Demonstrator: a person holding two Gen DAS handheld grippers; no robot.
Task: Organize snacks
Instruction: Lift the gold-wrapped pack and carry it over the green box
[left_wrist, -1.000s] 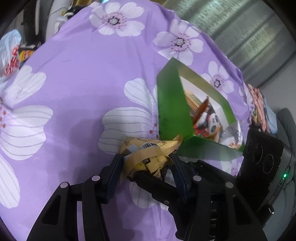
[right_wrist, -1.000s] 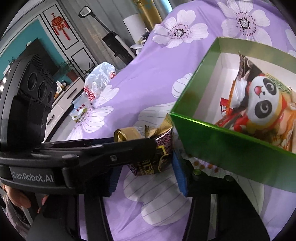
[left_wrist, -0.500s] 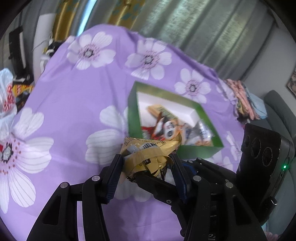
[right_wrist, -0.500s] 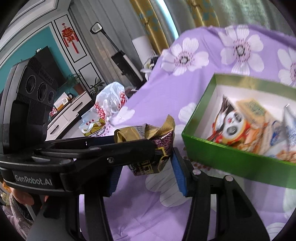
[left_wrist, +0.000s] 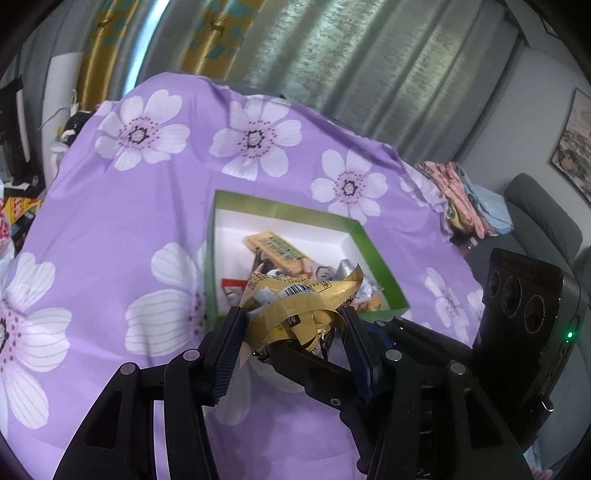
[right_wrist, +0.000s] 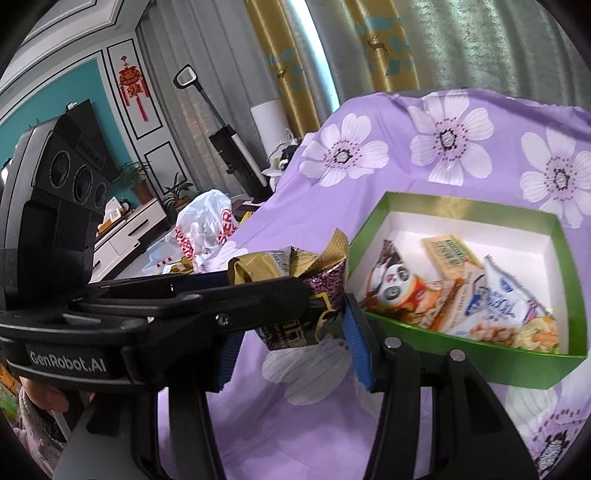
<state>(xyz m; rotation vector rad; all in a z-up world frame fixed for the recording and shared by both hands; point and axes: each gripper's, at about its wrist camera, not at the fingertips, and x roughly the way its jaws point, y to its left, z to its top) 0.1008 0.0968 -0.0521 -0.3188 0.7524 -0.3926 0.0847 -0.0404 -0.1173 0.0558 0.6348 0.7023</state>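
Both grippers are loaded and up off the cloth.

The left gripper is clamped on a crumpled gold snack packet, pads pressing in from either side. The right gripper is clamped on a second packet, gold and dark purple, crushed the same way. In each view the other gripper's black body crosses just below the jaws, so the two tools sit close together, nearly crossing.

The target, as I read it, is the green box on the purple flowered cloth. It is open-topped with a white inside and already holds several snacks, among them a panda packet and a tan bar.

Key relation:
- From the left gripper the box lies straight ahead and below. Its near rim sits just past the fingertips, and the gold packet's top edge already overlaps the box opening in that view.
- From the right gripper the box lies ahead and to the right, its near-left corner just beside the packet.
- The box's long axis runs roughly across both grippers' line of approach, so it presents a wide mouth to them.
- The left looks the better lined up; the right needs a shift to its right first.

Next move, I'd say: carry both forward over the near wall, then let go. The risk is the two tools fouling each other, so stagger the drops.
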